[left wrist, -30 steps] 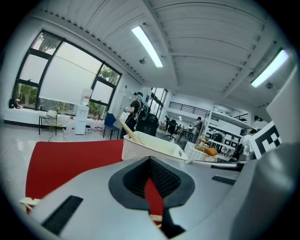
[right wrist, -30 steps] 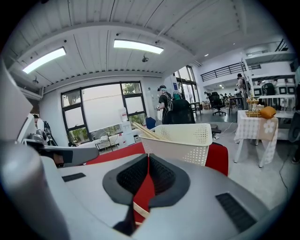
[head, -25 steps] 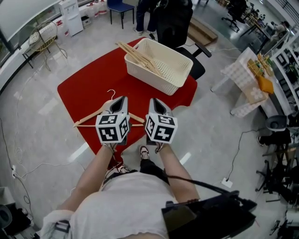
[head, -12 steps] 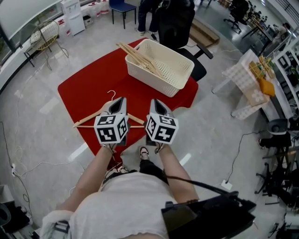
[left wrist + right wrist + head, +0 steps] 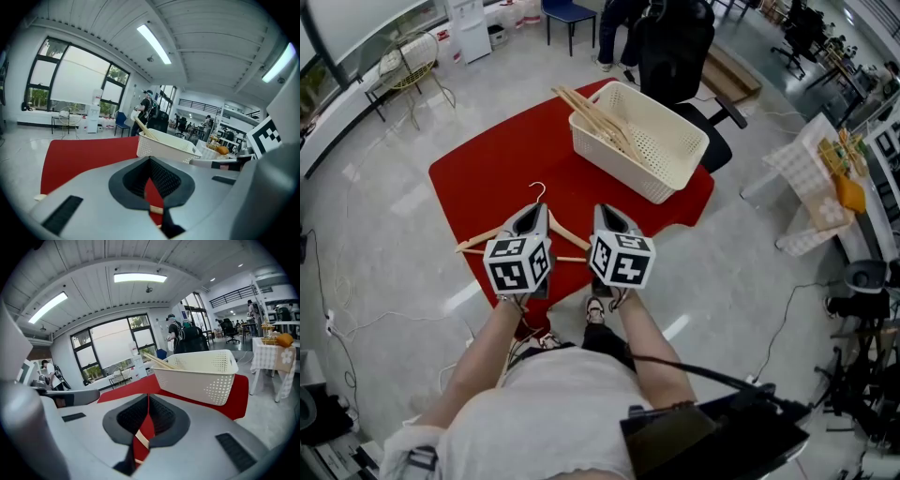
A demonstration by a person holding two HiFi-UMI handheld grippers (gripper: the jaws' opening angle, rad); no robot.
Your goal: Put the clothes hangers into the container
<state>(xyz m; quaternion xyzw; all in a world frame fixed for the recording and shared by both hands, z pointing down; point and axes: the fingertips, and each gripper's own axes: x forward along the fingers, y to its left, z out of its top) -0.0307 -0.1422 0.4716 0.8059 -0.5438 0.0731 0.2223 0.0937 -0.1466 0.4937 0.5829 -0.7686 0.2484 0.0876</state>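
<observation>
Pale wooden hanger (image 5: 483, 237) with wire hook on red mat (image 5: 506, 159), perforated cream basket (image 5: 623, 167) upper right, left gripper (image 5: 536, 214) and right gripper (image 5: 607, 216) jaws together

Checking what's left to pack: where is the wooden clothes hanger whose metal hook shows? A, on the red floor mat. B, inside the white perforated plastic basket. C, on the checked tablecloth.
A: the wooden clothes hanger lies on the red floor mat, short of the white perforated plastic basket, which already holds other wooden hangers.
</observation>
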